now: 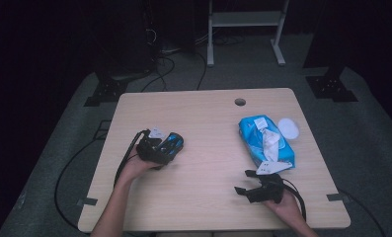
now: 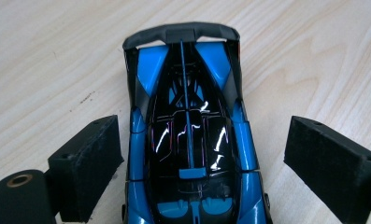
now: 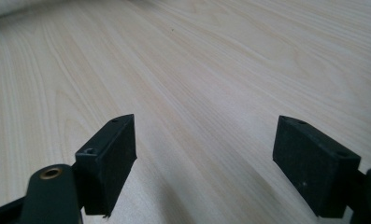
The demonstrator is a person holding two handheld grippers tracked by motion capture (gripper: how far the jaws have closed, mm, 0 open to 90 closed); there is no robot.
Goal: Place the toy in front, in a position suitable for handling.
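Observation:
A blue and black toy car (image 2: 189,135) lies on the light wooden table (image 1: 203,113), left of the middle, its dark rear wing at the far end in the left gripper view. My left gripper (image 2: 204,140) straddles it with one jaw on each side. The left pad sits close against the car's flank, and a strip of table shows between the car and the right pad, so the jaws are open. From the high view the left gripper (image 1: 168,148) covers most of the car (image 1: 176,142). My right gripper (image 1: 244,181) rests near the front right, open over bare wood (image 3: 204,140).
A blue pack of wipes (image 1: 266,139) with a white tissue pulled out lies at the right, a white round lid (image 1: 288,128) beside it. A cable hole (image 1: 240,102) sits near the far edge. Cables trail off the table's front corners.

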